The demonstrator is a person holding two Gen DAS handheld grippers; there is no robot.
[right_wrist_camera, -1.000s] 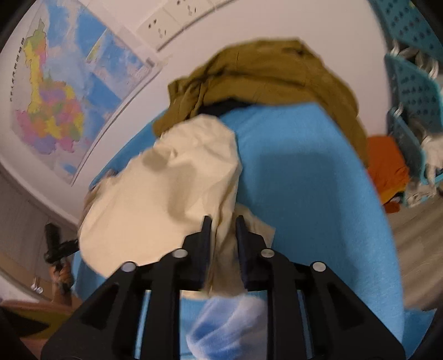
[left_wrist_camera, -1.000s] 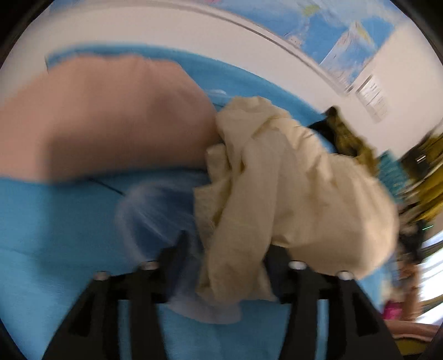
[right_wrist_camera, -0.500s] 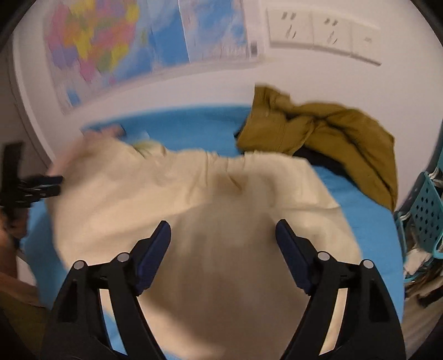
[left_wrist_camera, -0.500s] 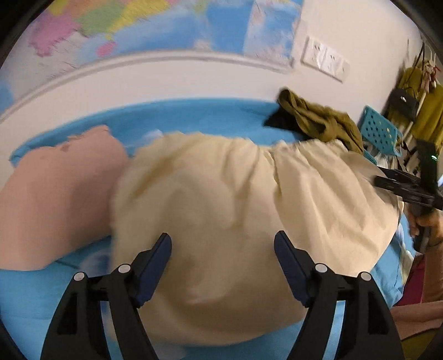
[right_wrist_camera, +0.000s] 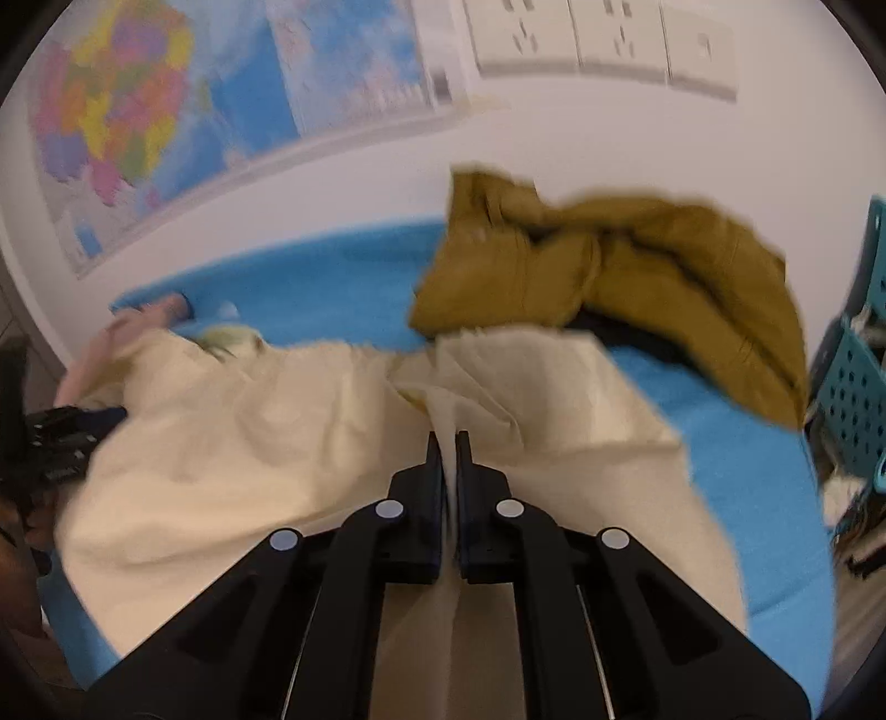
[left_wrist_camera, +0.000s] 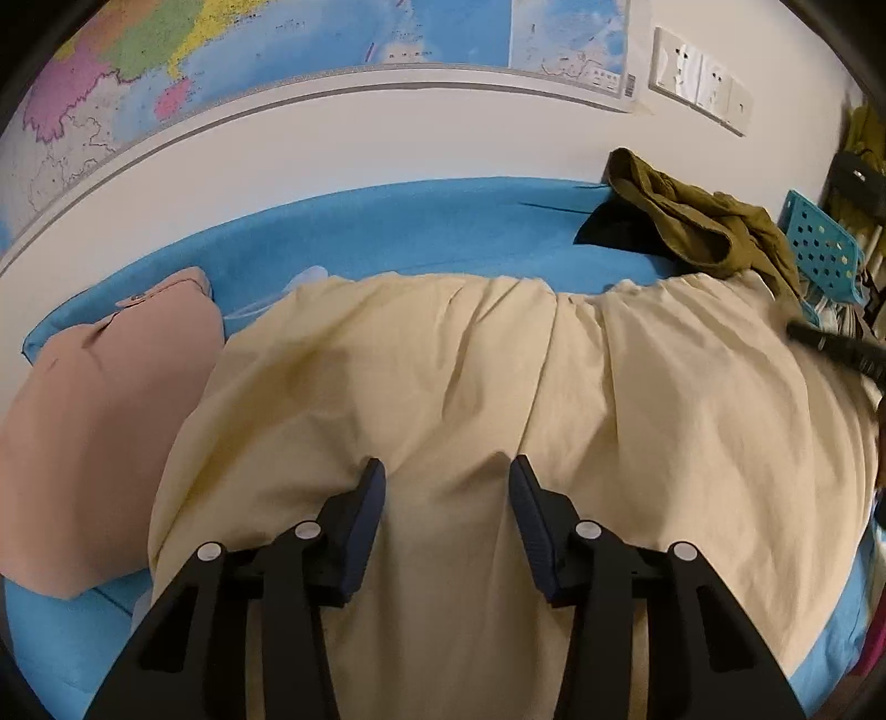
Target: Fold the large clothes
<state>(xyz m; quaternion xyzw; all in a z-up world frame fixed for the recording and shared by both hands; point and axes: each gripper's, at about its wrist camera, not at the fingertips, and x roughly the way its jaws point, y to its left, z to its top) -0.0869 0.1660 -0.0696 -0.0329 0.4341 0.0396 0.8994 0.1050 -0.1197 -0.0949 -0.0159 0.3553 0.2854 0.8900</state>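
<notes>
A: Gripping comes first: nearest the lens, the right hand-held gripper (right_wrist_camera: 449,443) has its jaws closing, nearly together, with a fold of the cream garment (left_wrist_camera: 443,399) pinched between the pads. The left hand-held gripper (left_wrist_camera: 447,476) is also closing, but its jaws stand apart with cloth bulging in the gap, not yet pressed.

B: Where does the garment lie?

A: Spread across the blue bed cover (left_wrist_camera: 387,232), near edge at the grippers. Taking the garment as landmark: a pink folded piece (left_wrist_camera: 99,399) touches its left side; beyond its far edge, to the right, an olive garment (left_wrist_camera: 692,221) is heaped over something dark; past that, a teal perforated basket (left_wrist_camera: 819,249). A map (left_wrist_camera: 277,50) hangs on the wall behind.

B: How should it handle?

A: Judging by the ridges and soft creases, it is light, limp woven cloth that sags wherever unsupported and drags on the cover. Best hold is probably at the near hem, one gripper toward each corner, taking a doubled edge so a single layer does not slip from the pads.
</notes>
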